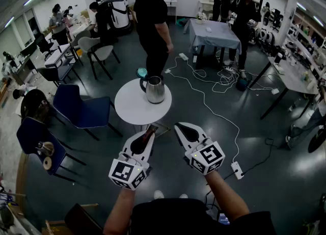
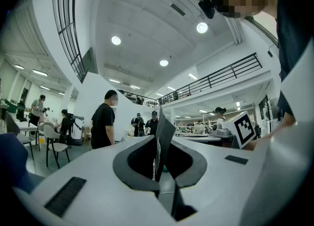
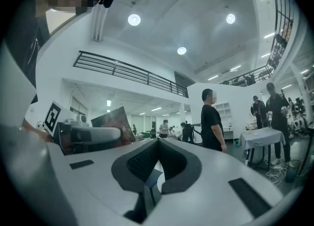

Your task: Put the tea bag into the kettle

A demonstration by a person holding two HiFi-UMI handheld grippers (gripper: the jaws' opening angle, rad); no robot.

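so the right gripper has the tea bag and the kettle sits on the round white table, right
No: the left gripper pinches the tea bag, as the left gripper view shows. The kettle does sit on the round white table.

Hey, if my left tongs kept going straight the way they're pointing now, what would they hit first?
Most likely the kettle on the round white table: the left tongs, shut on the tea bag, aim toward it. Height is hard to judge, so the table's near edge could come first.
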